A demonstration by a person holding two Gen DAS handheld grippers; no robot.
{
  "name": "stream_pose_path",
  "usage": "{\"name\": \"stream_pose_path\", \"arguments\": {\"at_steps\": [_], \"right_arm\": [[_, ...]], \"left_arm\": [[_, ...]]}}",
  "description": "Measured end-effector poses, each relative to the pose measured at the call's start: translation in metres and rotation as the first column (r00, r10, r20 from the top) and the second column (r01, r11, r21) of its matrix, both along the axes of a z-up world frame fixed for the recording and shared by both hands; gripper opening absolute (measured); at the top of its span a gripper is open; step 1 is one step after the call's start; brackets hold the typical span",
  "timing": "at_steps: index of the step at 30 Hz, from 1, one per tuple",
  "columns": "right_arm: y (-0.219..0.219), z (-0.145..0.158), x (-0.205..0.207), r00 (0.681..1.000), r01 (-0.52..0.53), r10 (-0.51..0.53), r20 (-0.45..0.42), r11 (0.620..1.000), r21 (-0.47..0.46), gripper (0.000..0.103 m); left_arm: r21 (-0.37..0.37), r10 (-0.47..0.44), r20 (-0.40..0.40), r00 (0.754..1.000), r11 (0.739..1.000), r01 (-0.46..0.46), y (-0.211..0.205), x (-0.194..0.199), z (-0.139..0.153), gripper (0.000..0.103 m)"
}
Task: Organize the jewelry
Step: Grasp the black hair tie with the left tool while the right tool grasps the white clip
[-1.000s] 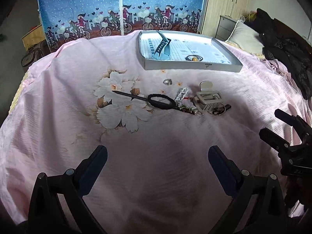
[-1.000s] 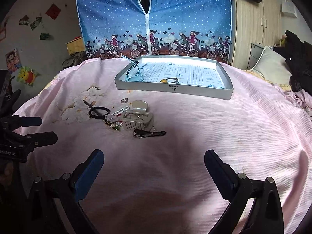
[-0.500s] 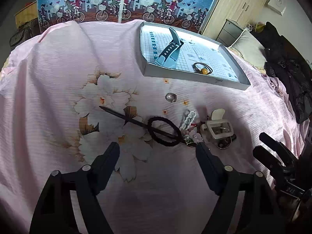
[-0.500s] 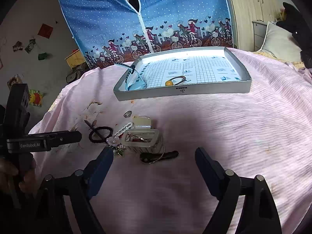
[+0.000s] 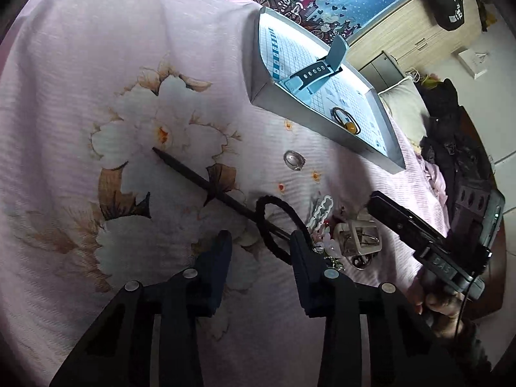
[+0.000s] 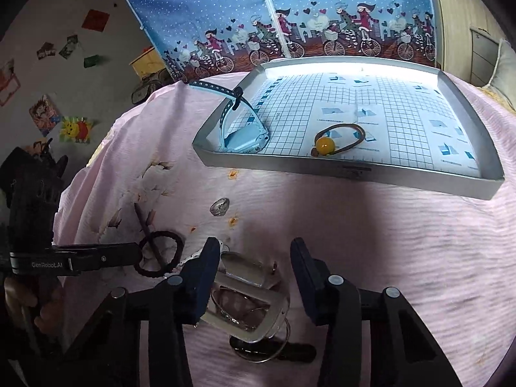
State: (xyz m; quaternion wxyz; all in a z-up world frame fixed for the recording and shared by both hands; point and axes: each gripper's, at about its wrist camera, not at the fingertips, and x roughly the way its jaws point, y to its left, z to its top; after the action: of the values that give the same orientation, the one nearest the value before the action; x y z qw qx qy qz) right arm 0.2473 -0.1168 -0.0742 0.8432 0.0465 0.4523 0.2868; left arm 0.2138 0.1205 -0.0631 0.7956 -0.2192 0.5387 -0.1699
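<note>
On the pink floral bedspread point(image 5: 96, 64) lies a pile of accessories. My left gripper point(image 5: 261, 245) is open and low over a black hair tie point(image 5: 274, 197) that is threaded by a black hair stick point(image 5: 206, 182). A silver ring point(image 5: 294, 160) lies alone further on. Over a clear claw clip point(image 6: 248, 306) hovers my right gripper point(image 6: 254, 258), open, with the clip partly under its left finger. From the right wrist view, the left gripper point(image 6: 138, 253) reaches the hair tie point(image 6: 161, 233). The grey tray point(image 6: 354, 174) holds a blue watch point(image 6: 242, 135) and a yellow-bead hair tie point(image 6: 325, 145).
A white hair clip point(image 5: 321, 209) and small flower pieces lie between the hair tie and the claw clip. A key ring point(image 6: 274, 351) sits under the clip. Dark clothes point(image 5: 451, 148) and a pillow point(image 5: 403, 103) lie at the bed's right; a blue fabric wardrobe point(image 6: 290, 16) stands behind.
Both grippers have moved forward and down onto the pile, and their jaws have narrowed. The left one now straddles the hair tie, the right one the claw clip. Nothing is gripped.
</note>
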Motion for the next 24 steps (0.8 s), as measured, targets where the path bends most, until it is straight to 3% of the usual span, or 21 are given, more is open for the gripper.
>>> {"name": "stream_pose_path", "arguments": {"at_steps": [3, 9, 18, 24], "right_arm": [[0.002, -0.001, 0.0, 1.0, -0.025, 0.025, -0.004, 0.999, 0.021, 0.027], [0.002, 0.005, -0.012, 0.998, -0.056, 0.056, 0.012, 0.998, 0.01, 0.024], [-0.009, 0.009, -0.035, 0.998, -0.062, 0.062, -0.008, 0.998, -0.01, 0.007], [-0.01, 0.01, -0.054, 0.999, -0.043, 0.043, 0.003, 0.998, -0.034, 0.006]], "left_arm": [[-0.009, -0.018, -0.004, 1.0, 1.0, 0.018, 0.0, 0.002, 0.0, 0.02], [-0.038, -0.024, 0.001, 1.0, 0.999, 0.024, 0.001, 0.001, 0.003, 0.005], [-0.046, -0.073, 0.063, 0.995, 0.996, 0.075, -0.012, -0.004, 0.012, 0.003], [-0.04, -0.109, 0.112, 0.988, 0.993, 0.115, -0.024, -0.008, 0.02, 0.003]]}}
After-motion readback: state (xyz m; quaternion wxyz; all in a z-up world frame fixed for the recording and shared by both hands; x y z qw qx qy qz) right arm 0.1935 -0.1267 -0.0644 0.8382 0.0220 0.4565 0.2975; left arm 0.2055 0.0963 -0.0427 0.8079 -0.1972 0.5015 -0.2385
